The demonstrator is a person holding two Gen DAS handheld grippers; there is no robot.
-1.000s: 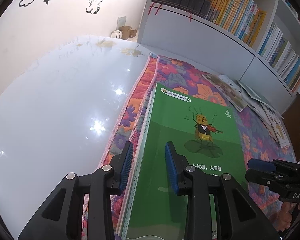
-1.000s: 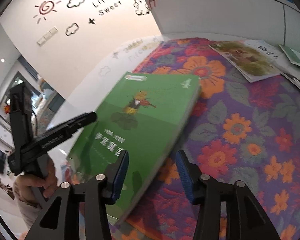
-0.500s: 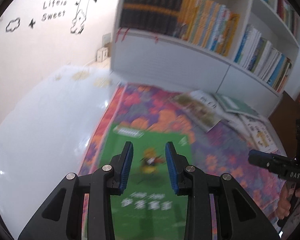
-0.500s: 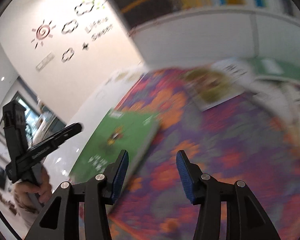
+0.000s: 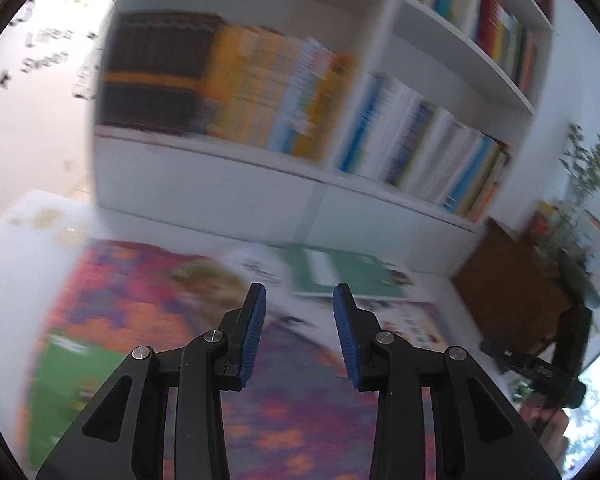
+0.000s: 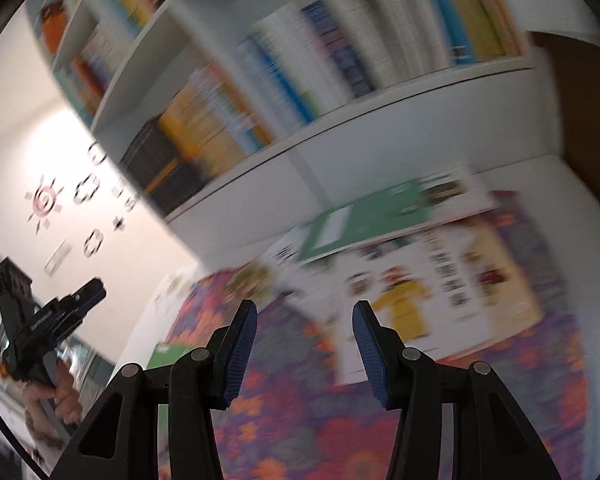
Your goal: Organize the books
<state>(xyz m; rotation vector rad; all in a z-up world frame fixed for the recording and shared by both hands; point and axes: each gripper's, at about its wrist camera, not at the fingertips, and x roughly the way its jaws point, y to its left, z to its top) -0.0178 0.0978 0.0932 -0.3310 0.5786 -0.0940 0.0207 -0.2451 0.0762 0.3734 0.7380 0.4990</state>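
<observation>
Grippers raised over a flowered rug (image 5: pixel 284 412), both carrying nothing. The left gripper (image 5: pixel 300 330) has its blue pads (image 5: pixel 253 330) a modest gap apart, the jaws having just been opening, with nothing between them. The right gripper (image 6: pixel 304 350) stands parted somewhat wider, likewise empty and touching nothing. Nearest, at the lower left of the left wrist view, a green book (image 5: pixel 56 384) lies flat on the rug, its long axis running away from the camera. Beyond the fingertips, more books lie spread flat by the foot of the unit, among them a green-covered book (image 6: pixel 376 216) and a white picture book (image 6: pixel 428 292). Farthest, a white bookshelf (image 5: pixel 236 184) holds upright rows of books, badly blurred.
</observation>
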